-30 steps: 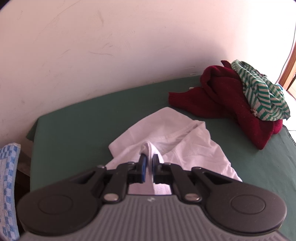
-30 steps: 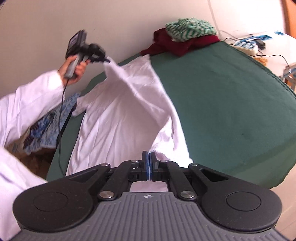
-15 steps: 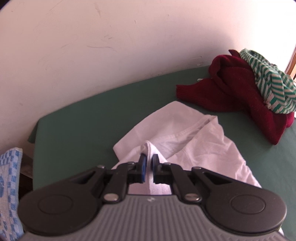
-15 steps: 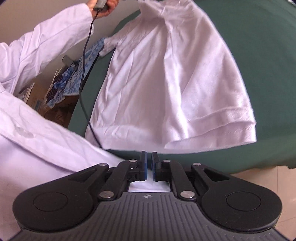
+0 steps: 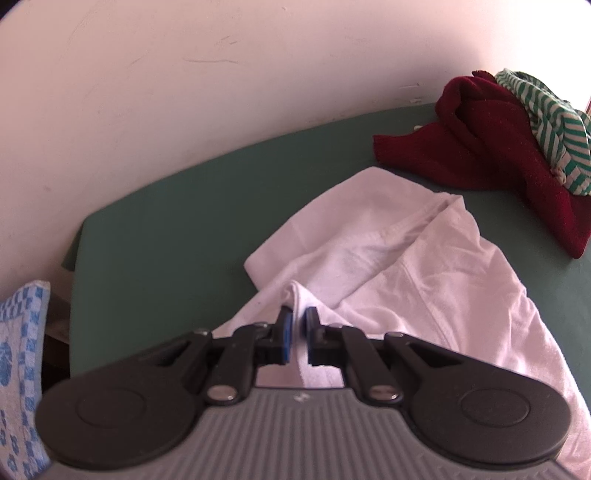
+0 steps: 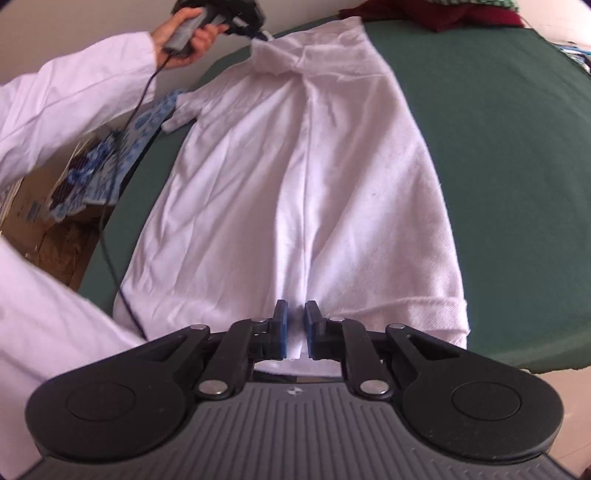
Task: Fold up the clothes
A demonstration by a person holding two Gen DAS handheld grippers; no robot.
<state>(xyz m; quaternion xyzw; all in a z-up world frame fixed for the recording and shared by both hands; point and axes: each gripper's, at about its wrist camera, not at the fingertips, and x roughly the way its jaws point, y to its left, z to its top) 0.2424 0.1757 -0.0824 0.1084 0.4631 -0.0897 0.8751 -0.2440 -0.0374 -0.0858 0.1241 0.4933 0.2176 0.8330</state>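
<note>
A white t-shirt [image 6: 303,177] lies stretched lengthwise on the green table [image 6: 498,147]. My right gripper [image 6: 294,325] is at the shirt's hem at the near table edge, its jaws a small gap apart with white cloth between them. My left gripper [image 5: 298,325] pinches a fold of the shirt [image 5: 388,251] near the collar end, jaws nearly closed on the cloth. In the right wrist view the left gripper [image 6: 255,29] is held in a hand at the far end of the shirt.
A dark red sweater [image 5: 487,147] with a green-and-white striped garment [image 5: 550,122] on top lies at the far right of the table. A blue-and-white checked cloth [image 5: 22,354] hangs off the left. A wall stands behind the table. A cardboard box [image 6: 33,206] sits on the floor to the left.
The shirt has been pulled out flat and lowered onto the table. The right gripper's jaws have parted slightly at the hem. The left gripper still holds the collar end.
</note>
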